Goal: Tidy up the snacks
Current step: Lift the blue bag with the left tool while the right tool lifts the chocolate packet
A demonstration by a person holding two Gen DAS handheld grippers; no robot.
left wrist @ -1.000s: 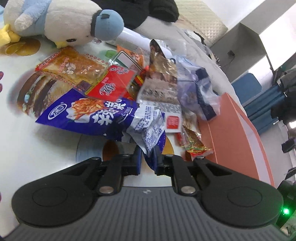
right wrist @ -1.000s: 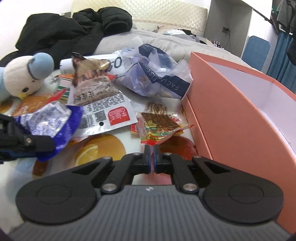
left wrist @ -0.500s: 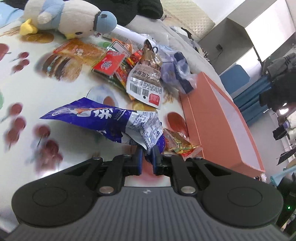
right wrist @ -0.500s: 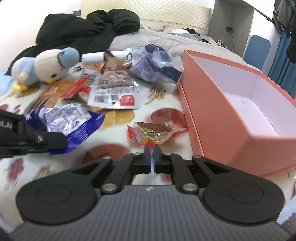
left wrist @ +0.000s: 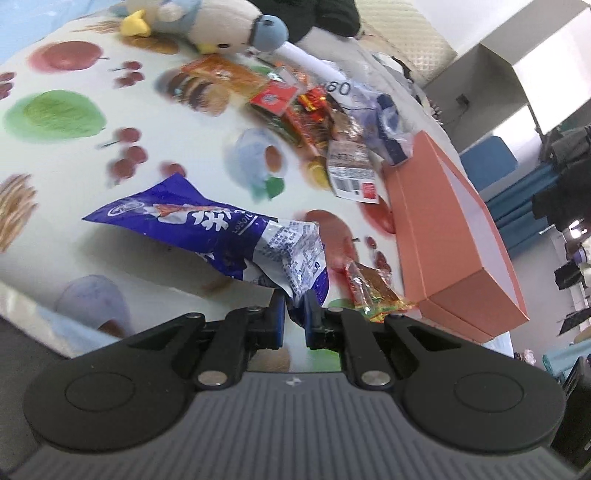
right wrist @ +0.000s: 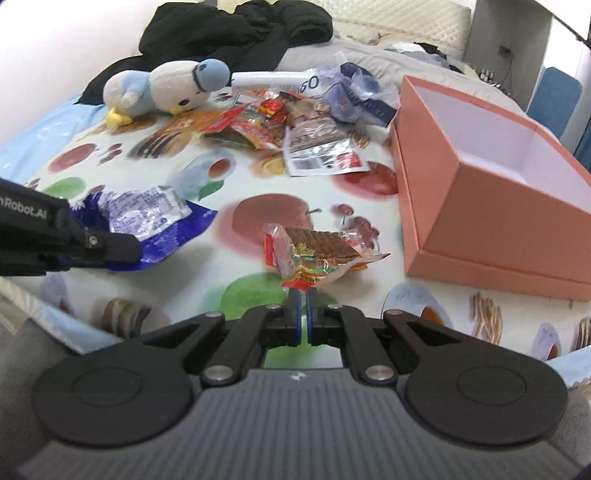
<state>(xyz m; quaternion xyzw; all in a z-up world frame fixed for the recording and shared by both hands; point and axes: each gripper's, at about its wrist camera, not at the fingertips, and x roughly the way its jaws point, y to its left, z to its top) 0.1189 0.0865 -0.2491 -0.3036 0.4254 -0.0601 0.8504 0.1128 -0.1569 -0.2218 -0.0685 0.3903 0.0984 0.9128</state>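
My left gripper (left wrist: 294,314) is shut on the crumpled end of a blue and white snack bag (left wrist: 207,229), which hangs out to the left above the fruit-print tablecloth. In the right wrist view that same bag (right wrist: 159,221) shows at the left. My right gripper (right wrist: 302,314) is shut on the red edge of a small clear packet with a brown snack (right wrist: 317,254). An open salmon-pink box (right wrist: 480,206) stands to the right, white inside with nothing in it that I can see. Several more snack packets (right wrist: 280,122) lie heaped at the far side.
A blue and cream plush bird (right wrist: 162,88) lies beyond the heap, next to a white tube (right wrist: 266,78). A crumpled blue tissue pack (right wrist: 358,96) sits by the box's far corner. Dark clothes (right wrist: 236,29) lie on the bed behind. The table's near edge (left wrist: 33,299) is close below the grippers.
Both grippers have pulled back from the heap toward the table's near edge, each carrying its packet. The heap, plush and box now look farther away.
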